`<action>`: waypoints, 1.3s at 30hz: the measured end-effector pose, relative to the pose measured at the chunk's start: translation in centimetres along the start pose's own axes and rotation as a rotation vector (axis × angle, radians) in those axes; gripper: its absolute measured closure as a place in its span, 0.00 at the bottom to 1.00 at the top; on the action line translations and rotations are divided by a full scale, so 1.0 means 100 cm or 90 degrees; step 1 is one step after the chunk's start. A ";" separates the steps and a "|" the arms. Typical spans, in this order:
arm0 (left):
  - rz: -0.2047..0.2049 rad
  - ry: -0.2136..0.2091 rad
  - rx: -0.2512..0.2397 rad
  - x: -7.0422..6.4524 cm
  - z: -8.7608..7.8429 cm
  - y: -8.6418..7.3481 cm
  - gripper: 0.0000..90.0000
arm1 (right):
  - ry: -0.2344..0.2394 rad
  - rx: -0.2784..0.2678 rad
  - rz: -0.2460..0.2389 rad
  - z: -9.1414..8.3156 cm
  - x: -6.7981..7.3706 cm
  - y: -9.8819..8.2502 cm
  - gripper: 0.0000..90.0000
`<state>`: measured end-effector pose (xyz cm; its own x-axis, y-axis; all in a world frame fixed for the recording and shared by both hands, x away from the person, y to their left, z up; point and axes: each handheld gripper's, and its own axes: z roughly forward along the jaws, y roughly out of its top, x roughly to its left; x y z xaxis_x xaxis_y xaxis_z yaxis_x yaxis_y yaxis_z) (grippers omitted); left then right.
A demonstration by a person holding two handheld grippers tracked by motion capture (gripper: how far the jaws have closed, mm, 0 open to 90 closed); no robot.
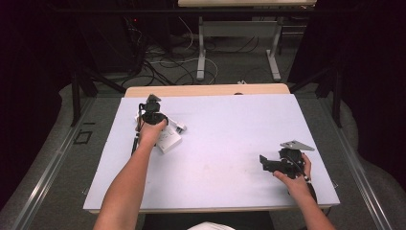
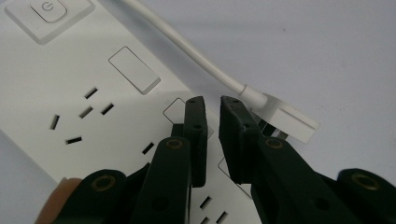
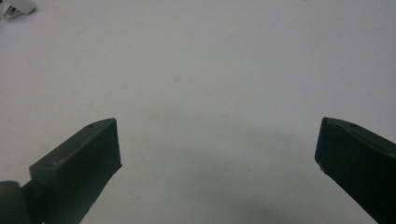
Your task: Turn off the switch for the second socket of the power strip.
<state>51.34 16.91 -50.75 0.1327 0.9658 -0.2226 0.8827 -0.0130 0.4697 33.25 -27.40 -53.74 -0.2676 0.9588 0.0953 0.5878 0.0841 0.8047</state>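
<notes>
A white power strip [image 2: 70, 84] lies on the pale mat, with a power button [image 2: 46, 9] at one end and several sockets. It sits at the mat's left [image 1: 168, 140] under my left hand. A white plug [image 2: 289, 121] on a white cable [image 2: 196, 51] rests against the strip's edge, its metal prongs partly showing. My left gripper [image 2: 212, 100] points down over the strip [image 1: 153, 115], its jaws almost together with a thin gap and nothing between them. My right gripper [image 1: 263, 163] hovers over bare mat at the front right, jaws wide open [image 3: 217, 123] and empty.
The pale mat [image 1: 230, 124] covers a wooden table. Behind the table, cables lie on the floor around a white table frame [image 1: 201, 57]. A corner of a white object [image 3: 14, 7] shows at the top left of the right gripper view.
</notes>
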 end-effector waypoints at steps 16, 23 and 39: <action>0.009 0.001 -0.001 -0.001 0.005 -0.003 0.95 | -0.001 0.003 -0.004 0.000 0.000 0.000 0.00; 0.011 0.007 -0.005 0.000 0.005 -0.004 0.97 | 0.001 0.005 -0.004 0.001 0.001 0.000 0.00; 0.003 0.003 -0.009 0.001 0.007 -0.007 1.00 | 0.000 0.002 -0.007 0.001 0.001 0.000 0.00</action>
<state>51.10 16.82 -51.70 0.1344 0.9670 -0.2162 0.8756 -0.0137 0.4829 33.31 -27.27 -53.78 -0.2732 0.9580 0.0866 0.5878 0.0950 0.8034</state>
